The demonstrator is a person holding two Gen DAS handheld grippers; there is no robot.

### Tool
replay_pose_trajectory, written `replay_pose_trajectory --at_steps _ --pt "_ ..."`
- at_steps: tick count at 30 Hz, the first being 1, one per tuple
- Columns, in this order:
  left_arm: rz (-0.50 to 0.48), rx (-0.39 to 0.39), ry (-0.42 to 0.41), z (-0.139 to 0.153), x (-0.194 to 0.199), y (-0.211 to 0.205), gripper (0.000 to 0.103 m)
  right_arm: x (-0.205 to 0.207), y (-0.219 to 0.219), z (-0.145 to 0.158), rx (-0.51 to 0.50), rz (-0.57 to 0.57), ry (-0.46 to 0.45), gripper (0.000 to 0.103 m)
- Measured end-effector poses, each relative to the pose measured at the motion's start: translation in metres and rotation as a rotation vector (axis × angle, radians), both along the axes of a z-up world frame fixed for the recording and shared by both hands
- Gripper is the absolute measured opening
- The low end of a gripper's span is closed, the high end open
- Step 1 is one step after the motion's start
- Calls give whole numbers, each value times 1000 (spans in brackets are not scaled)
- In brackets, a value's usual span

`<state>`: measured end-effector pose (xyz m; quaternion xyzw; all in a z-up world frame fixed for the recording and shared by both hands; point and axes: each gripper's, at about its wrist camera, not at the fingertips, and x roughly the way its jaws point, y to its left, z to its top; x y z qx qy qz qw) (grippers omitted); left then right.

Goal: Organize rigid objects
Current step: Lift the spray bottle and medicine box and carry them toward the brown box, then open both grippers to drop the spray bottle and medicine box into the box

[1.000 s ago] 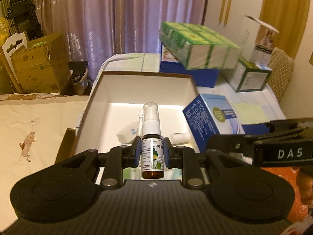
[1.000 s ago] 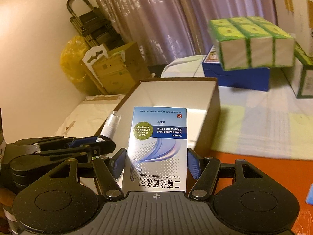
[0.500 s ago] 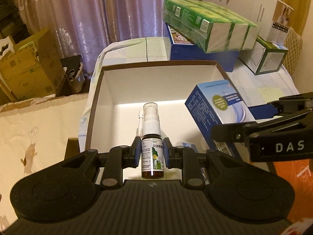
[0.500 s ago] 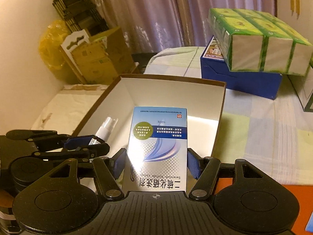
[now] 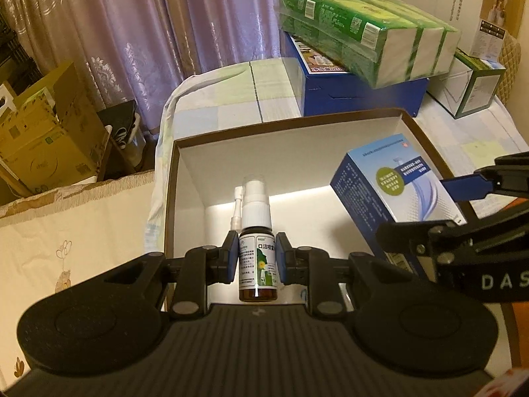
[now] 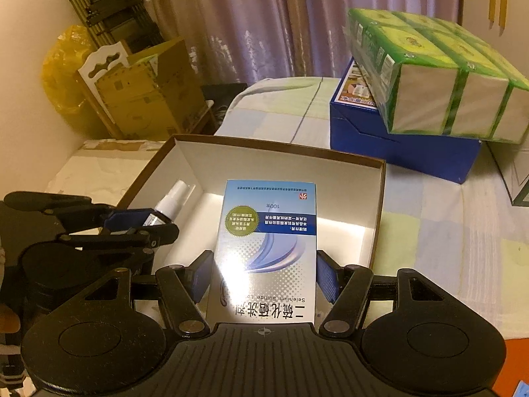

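Note:
My left gripper (image 5: 257,261) is shut on a small brown spray bottle (image 5: 257,248) with a white pump top, held upright over the near part of an open white cardboard box (image 5: 291,152) with brown edges. My right gripper (image 6: 264,281) is shut on a blue and silver carton (image 6: 267,251), also held over that open box (image 6: 274,165). The carton (image 5: 393,195) and right gripper show at the right of the left wrist view. The bottle (image 6: 168,205) and left gripper (image 6: 142,223) show at the left of the right wrist view.
A blue box (image 5: 357,96) with green wrapped packs (image 5: 363,43) on top stands behind the open box. White cartons (image 5: 476,86) stand at far right. Brown cardboard boxes (image 5: 43,132) and curtains (image 5: 165,33) are at back left. The table has a pale checked cloth (image 6: 446,231).
Both grippers have moved forward and higher over the open box, still holding the bottle and the carton. The box interior now fills more of both views.

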<state>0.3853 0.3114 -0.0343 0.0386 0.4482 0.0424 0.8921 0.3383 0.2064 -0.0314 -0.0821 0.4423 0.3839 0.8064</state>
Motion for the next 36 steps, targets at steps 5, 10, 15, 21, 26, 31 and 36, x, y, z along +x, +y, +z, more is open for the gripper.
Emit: replay_pose_trajectory --at_steps 5,10,15,21,26,31,36 --pt "-20 25 -4 -4 12 0 19 5 2 -3 -15 -15 -1 61" --pt "-30 53 -30 -4 17 -2 27 7 -1 -5 -23 -30 7 61" --pt "-23 46 -19 -3 16 1 28 6 -2 -5 -18 -25 9 62" --pt "-1 26 -33 6 8 7 40 9 1 1 54 -44 2 63" --pt "18 5 -44 13 0 11 46 15 -4 7 120 -92 19 69" --pt "17 -7 -49 17 -8 11 52 14 -9 11 122 -90 11 72" --pt "9 -20 -56 21 -17 9 56 8 -15 11 101 -67 11 73"
